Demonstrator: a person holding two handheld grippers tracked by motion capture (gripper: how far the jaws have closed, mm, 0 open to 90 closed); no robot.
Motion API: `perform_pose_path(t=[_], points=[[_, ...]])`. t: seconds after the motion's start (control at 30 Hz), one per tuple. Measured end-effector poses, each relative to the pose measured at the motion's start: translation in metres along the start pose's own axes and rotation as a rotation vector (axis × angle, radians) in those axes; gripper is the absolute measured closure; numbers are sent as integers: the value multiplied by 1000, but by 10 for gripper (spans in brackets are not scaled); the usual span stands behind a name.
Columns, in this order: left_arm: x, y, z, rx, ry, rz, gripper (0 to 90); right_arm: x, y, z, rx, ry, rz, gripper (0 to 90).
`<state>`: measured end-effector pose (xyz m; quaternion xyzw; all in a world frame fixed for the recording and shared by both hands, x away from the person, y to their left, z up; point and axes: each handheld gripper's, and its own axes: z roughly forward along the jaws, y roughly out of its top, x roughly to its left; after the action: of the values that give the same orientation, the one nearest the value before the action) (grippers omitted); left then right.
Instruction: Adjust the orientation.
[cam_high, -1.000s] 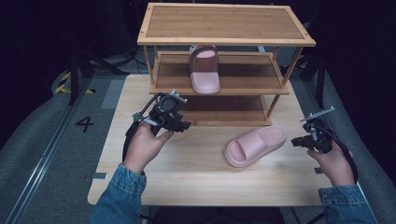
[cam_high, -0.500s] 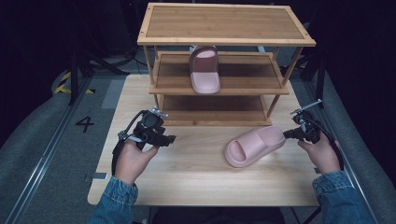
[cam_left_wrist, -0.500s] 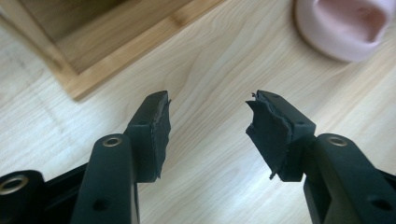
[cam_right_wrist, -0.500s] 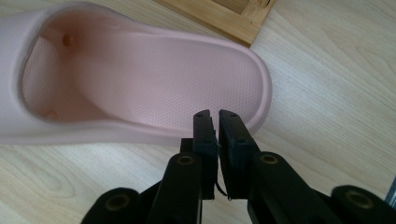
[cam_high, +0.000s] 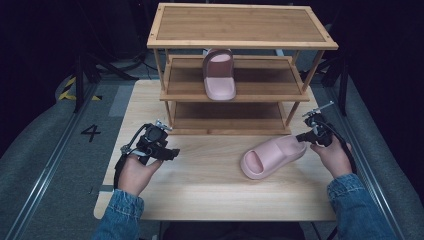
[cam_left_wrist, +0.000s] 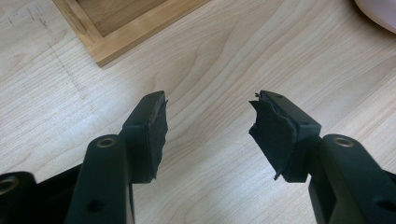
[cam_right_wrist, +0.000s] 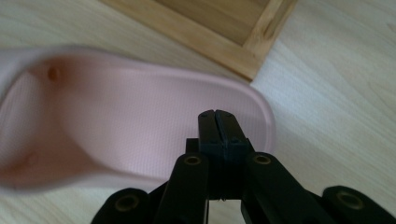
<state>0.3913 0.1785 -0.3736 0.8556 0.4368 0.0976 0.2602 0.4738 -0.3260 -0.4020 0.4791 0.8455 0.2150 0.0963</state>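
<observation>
Now your right hand-held gripper (cam_high: 303, 135) sits at the heel of the pink slipper (cam_high: 272, 156) lying on the surface (cam_high: 210, 190), just in front of the wooden shoe rack (cam_high: 240, 40). In the right gripper view its jaws meet with nothing between them, having just finished closing, and their tips hang over the slipper's (cam_right_wrist: 130, 121) heel end; whether they touch the footbed I cannot tell. The slipper's toe strap points away from the rack's right front leg, toward the middle of the surface. Your left hand-held gripper (cam_high: 170, 152) hovers low over bare wood in front of the rack's left front leg, well apart from the slipper. Its jaws stand wide apart and empty, having just been opening. A second pink slipper (cam_high: 219, 75) rests on the rack's middle shelf.
</observation>
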Motion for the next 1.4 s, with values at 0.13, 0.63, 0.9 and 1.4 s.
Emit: perform_pose_path(t=[0.13, 0.63, 0.9, 1.4], points=[[3, -7, -2, -6, -6, -4, 402, 1, 11, 8, -8, -6, -22, 900], [17, -32, -6, 13, -28, -79, 406, 6, 33, 46, -19, -46, -65, 900], [17, -31, -5, 10, -31, -80, 409, 2, 27, 45, 20, -27, -24, 900], [8, -7, 9, 13, -62, -22, 411, 22, -42, 8, 95, -24, -46, 900]])
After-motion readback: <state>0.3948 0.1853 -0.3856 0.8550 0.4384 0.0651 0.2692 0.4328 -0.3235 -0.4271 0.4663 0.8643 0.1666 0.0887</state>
